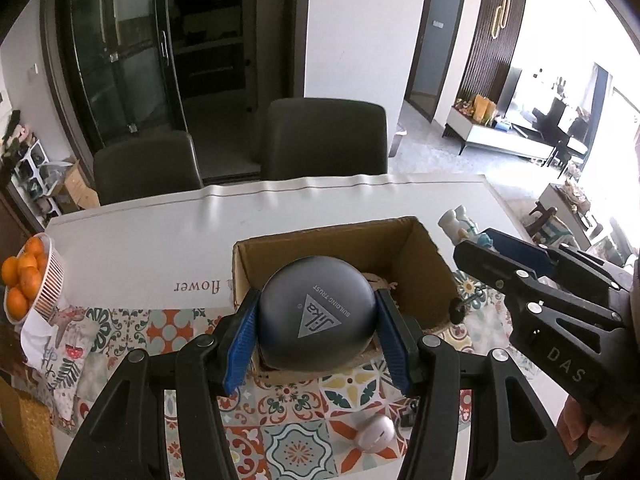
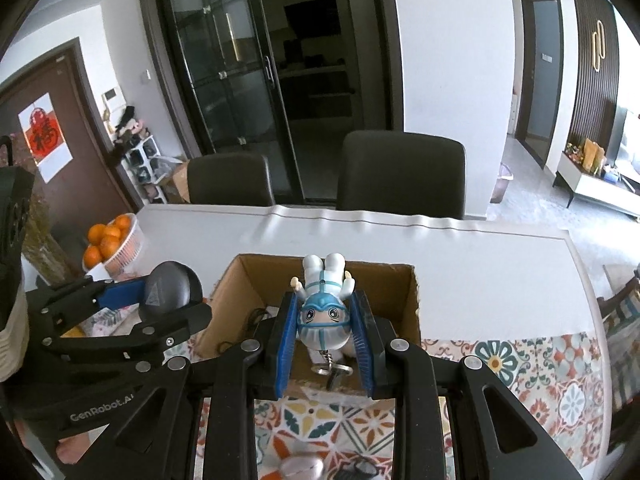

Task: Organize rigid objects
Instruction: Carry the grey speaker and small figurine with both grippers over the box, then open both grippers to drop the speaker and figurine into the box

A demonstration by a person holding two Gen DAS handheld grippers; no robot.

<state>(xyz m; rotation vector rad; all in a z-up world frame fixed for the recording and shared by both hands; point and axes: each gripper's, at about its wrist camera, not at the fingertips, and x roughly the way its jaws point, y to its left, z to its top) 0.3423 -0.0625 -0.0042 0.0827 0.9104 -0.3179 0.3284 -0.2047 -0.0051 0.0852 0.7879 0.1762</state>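
My left gripper [image 1: 318, 300] is shut on a dark grey round case [image 1: 318, 312] with a triangle logo, held above the near wall of an open cardboard box [image 1: 424, 248]. To its right, my right gripper [image 1: 500, 252] carries a white and blue figurine [image 1: 460, 220]. In the right wrist view the right gripper [image 2: 324, 300] is shut on the figurine [image 2: 324, 312], which hangs head down with a key ring below it, over the box [image 2: 256, 276]. The left gripper [image 2: 132, 292] and the grey case [image 2: 168, 288] show at the left.
A basket of oranges [image 1: 24, 280] stands at the table's left edge. A small white oval thing [image 1: 378, 434] lies on the patterned cloth [image 1: 296, 448] near me. A black cable [image 2: 256, 316] lies inside the box. Two dark chairs [image 1: 324, 136] stand behind the table.
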